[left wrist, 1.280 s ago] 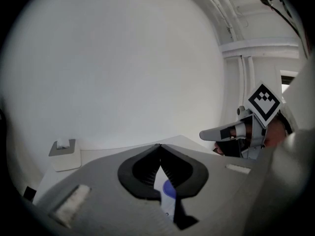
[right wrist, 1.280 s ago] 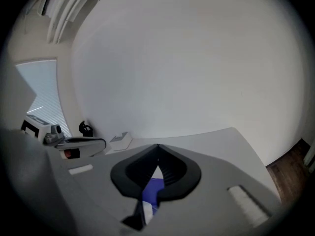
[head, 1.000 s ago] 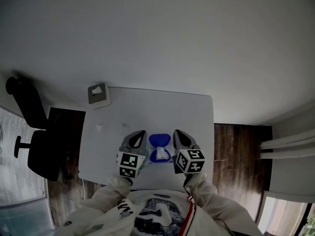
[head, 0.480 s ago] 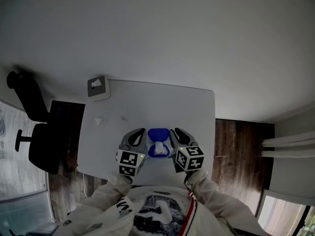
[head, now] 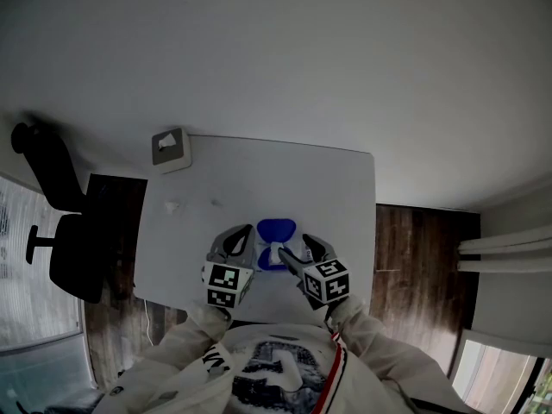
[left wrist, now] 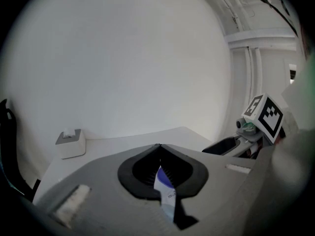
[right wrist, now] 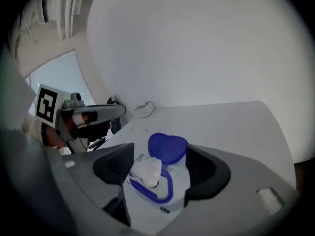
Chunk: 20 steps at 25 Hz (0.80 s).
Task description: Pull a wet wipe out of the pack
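- Counter (head: 259, 179): white, rectangular, set against pale wall; dark wood floor (head: 423, 248) on either side.
- Soft white wet-wipe pack (head: 274, 266) w/ blue hinged plastic lid (head: 276, 228): lies flat on counter near front edge, directly ahead of person, between the two tools.
- Lid: flipped fully open, lying back on far side of blue oval opening rim.
- Crumpled white wipe (right wrist: 146, 172): tuft sticks up out of opening; not yet pulled out, nothing touching it.
- Left tool (left wrist: 159, 149): jaws closed together, thin edge of pack pinched between pads. Clamped on pack's left side, angled down toward counter.
- Right tool (right wrist: 160, 150): jaws wide apart, having just been opening. They straddle pack from its right, w/ wipe tuft and open lid in the gap. Pads clear of wipe; nothing gripped.
- Square grey-topped white tissue box (head: 172, 149): far left corner of counter, well apart from pack; white tissue pokes from top.
- Small white scrap (head: 172, 206): on counter, left of pack; too small to ID.
- Black office chair (head: 52, 231): on floor left of counter.
- Person: white sleeves at bottom of head view, one arm behind each tool.
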Each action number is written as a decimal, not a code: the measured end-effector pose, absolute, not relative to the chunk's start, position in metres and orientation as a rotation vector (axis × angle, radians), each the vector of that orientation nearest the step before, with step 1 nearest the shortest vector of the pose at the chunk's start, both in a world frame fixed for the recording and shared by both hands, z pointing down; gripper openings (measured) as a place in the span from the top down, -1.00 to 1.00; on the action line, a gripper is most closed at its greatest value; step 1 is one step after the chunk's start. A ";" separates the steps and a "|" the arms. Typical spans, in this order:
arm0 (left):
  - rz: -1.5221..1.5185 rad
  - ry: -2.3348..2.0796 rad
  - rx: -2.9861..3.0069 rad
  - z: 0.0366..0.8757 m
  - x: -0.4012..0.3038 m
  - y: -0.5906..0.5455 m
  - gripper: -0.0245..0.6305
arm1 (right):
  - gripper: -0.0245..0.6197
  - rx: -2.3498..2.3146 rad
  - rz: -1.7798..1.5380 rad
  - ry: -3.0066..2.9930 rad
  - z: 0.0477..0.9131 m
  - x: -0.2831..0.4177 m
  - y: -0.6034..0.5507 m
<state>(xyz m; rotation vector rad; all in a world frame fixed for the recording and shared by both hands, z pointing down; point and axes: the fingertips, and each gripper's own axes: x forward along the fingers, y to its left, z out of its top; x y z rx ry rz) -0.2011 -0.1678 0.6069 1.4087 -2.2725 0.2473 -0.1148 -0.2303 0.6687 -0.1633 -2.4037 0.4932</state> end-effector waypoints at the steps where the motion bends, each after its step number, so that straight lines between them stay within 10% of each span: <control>1: 0.251 -2.275 1.404 0.607 -0.201 -0.166 0.91 | -0.09 -0.175 0.479 -2.391 0.673 -0.112 -0.228; 10: 0.250 -2.297 1.355 0.609 -0.205 -0.154 0.91 | -0.12 -0.302 0.305 -2.294 0.701 -0.099 -0.204; 20: 0.263 -2.296 1.305 0.616 -0.204 -0.141 0.91 | 0.31 -0.291 0.217 -2.247 0.713 -0.100 -0.196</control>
